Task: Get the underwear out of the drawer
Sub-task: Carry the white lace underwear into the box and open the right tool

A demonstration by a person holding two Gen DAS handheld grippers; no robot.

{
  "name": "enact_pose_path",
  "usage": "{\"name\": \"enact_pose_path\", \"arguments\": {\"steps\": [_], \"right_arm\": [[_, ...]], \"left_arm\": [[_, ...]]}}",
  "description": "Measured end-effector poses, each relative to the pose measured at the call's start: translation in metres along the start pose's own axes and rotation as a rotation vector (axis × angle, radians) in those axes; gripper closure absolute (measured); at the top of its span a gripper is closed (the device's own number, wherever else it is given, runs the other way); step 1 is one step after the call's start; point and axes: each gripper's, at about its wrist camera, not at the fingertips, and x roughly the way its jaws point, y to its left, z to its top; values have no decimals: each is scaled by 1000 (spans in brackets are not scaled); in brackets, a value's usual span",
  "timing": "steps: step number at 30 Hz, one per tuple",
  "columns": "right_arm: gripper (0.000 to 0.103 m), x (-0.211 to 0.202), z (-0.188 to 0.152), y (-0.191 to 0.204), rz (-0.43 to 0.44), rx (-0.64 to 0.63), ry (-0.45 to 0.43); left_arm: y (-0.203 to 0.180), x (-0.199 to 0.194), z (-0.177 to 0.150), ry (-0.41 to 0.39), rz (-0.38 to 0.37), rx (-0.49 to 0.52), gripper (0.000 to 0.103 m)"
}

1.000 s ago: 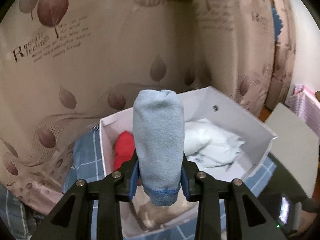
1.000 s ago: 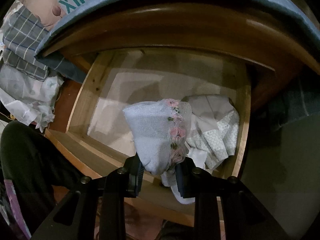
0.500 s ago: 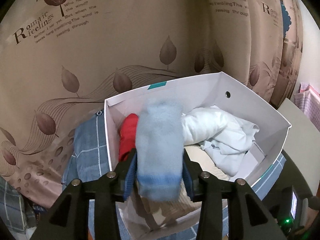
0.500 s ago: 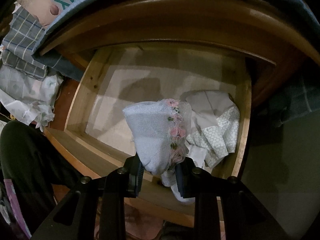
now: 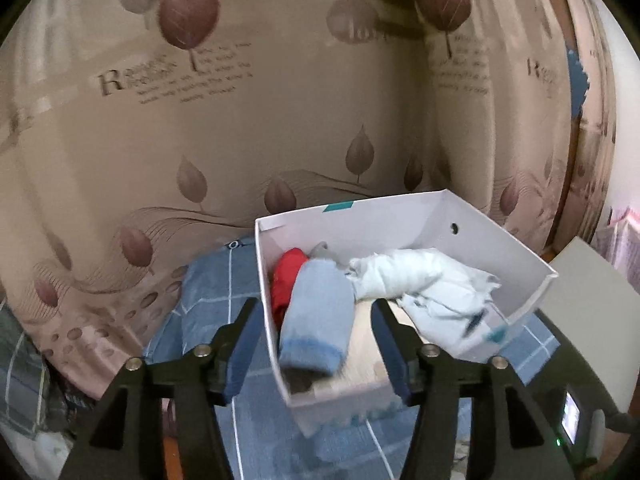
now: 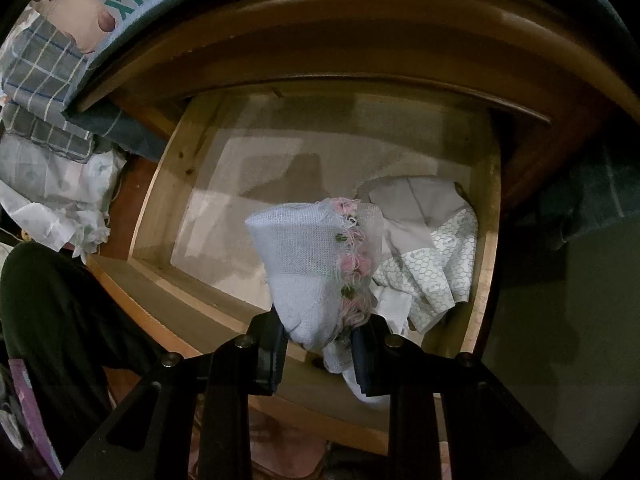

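Over the drawer (image 6: 160,208), right tongs (image 6: 320,340) clench lacy underwear (image 6: 316,264); left tongs (image 5: 312,340), just opening, released.

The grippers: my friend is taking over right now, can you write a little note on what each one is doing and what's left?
Left gripper: jaws just opened, nothing pinched; the blue rolled underwear now lies in the white box.
Right gripper: shut on the white lace-trimmed underwear, held above the open drawer.
Done: blue piece in the box.
Left: carry the lace piece over, then fetch the patterned garments in the drawer's right corner.
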Motion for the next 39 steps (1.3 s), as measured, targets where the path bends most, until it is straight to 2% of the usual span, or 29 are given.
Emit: {"name": "enact_pose_path", "arguments": {"steps": [4,8,12,16,19,24,28,32,35,39], "right_arm": [[78,-2,0,2,9,2,-6],[78,-12,-2,0,36,20,-30],[78,-24,-4,-1,79,58,-58],[78,-41,-10,8,121,63,-86],[78,-70,-15,19,156,44,-132],[78,-148,-9,31,192,18,-267],[78,-215,17,43,212,-19,-384],[78,-266,54,54,204,-68,-469],[78,-280,92,55,152,-83,-500],[78,-272,139,42,99,-56,-492]], "left_arm": [[0,-34,-37,-18,-54,-43,43],[-4,-51,-79,19,-45,-44,43],[-5,-54,-116,71,-53,-69,43],[0,-49,-139,100,-50,-125,43],[2,-49,-143,95,-54,-158,43],[-3,-46,-145,90,-60,-148,43],[-16,-44,-145,92,-49,-93,43],[-25,-43,-147,91,-79,-68,43],[-32,-39,-148,107,-74,-42,43],[-34,-38,-149,107,-68,-27,43]]}}
